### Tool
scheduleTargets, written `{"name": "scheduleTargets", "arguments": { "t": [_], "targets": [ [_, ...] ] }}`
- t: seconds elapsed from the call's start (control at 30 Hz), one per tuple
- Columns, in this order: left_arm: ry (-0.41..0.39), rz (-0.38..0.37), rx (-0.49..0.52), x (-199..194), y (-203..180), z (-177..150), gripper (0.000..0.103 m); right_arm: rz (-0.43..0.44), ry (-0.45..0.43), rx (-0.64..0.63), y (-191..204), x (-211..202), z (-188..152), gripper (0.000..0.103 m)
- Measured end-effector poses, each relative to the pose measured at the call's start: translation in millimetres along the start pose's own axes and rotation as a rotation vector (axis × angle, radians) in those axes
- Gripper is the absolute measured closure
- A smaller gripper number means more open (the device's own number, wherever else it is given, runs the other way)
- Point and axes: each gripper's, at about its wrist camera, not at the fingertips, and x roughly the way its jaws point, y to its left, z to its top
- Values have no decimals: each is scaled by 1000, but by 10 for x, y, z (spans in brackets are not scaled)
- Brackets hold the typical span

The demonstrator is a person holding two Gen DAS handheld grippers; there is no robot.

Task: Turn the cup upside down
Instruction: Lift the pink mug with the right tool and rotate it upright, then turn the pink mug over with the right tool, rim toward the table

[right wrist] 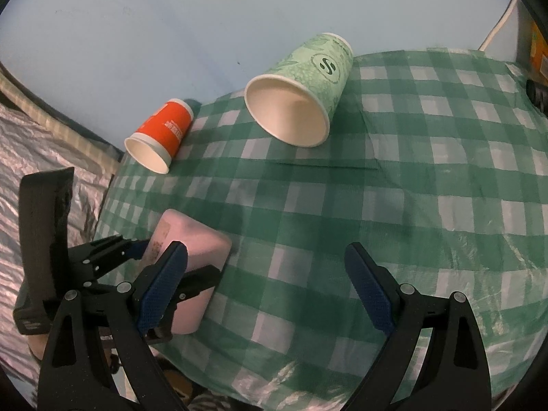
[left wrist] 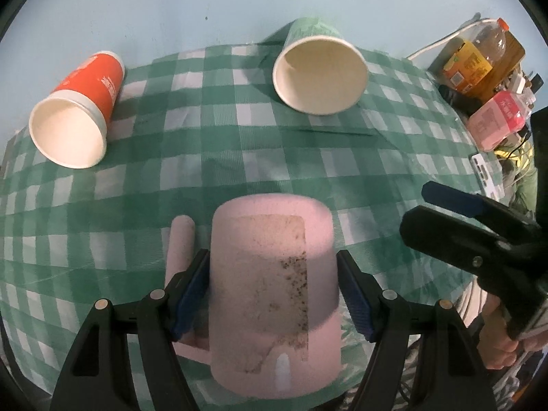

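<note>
A pink mug (left wrist: 270,281) with a handle on its left and a worn label stands upside down on the green checked tablecloth (left wrist: 239,144), between the blue pads of my left gripper (left wrist: 274,294). The right pad stands slightly off the mug's wall, so the jaws look open around it. In the right wrist view the mug (right wrist: 191,239) sits at the lower left with the left gripper (right wrist: 164,267) around it. My right gripper (right wrist: 270,291) is open and empty above the cloth, to the right of the mug; it also shows in the left wrist view (left wrist: 455,212).
An orange paper cup (left wrist: 78,109) lies on its side at the far left. A green paper cup (left wrist: 320,68) lies on its side at the back middle. Drink bottles (left wrist: 479,65) and cables crowd the right edge. The table's near edge is close below the mug.
</note>
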Motion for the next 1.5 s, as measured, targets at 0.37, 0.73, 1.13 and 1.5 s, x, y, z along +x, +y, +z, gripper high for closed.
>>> {"name": "scheduleTargets", "arguments": {
  "t": [0.37, 0.73, 1.13, 1.5],
  "targets": [
    [-75, -25, -11, -555, 239, -321, 23, 51, -28, 29, 206, -101, 60, 10],
    [-114, -18, -79, -768, 716, -479, 23, 96, 85, 56, 512, 314, 38, 10],
    [-115, 18, -127, -617, 1017, -528, 23, 100, 176, 95, 560, 659, 19, 10],
    [-127, 53, -109, -564, 1014, -501, 23, 135, 228, 128, 504, 796, 13, 24]
  ]
}}
